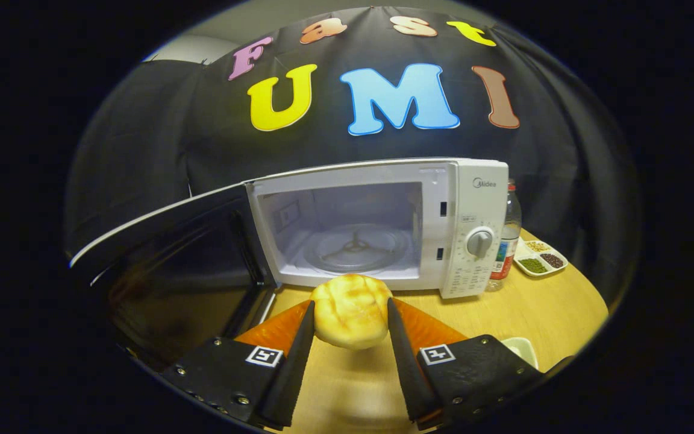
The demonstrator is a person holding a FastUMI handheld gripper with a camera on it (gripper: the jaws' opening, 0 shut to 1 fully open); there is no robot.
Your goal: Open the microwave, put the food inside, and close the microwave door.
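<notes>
1. The wooden table [540, 307] is carrying every item in the scene, and its bare surface is showing to the right of the fingers.
2. The microwave [467, 199] is standing on the far part of the table, directly beyond the fingers, with its cavity facing the gripper.
3. The microwave door [172, 253] is standing fully open, swinging out to the left toward the near side; its dark glass is reflecting the table.
4. The glass turntable [356, 247] is lying on the cavity floor with nothing resting on it.
5. The gripper [350, 313] is hovering above the near table, just ahead of the microwave opening. Its two fingers are pinching the bun from the left and the right, both pressing against its sides.
6. The bun [352, 310], the food item, is sitting between the fingertips, lifted off the table and near the lower edge of the cavity.
7. A plastic bottle [508, 241] is standing upright just beside the right wall of the microwave.
8. A divided dish [540, 258] holding small portions of grains or beans is lying to the right of the bottle.
9. A control knob [479, 242] is sitting on the microwave's right panel.
</notes>
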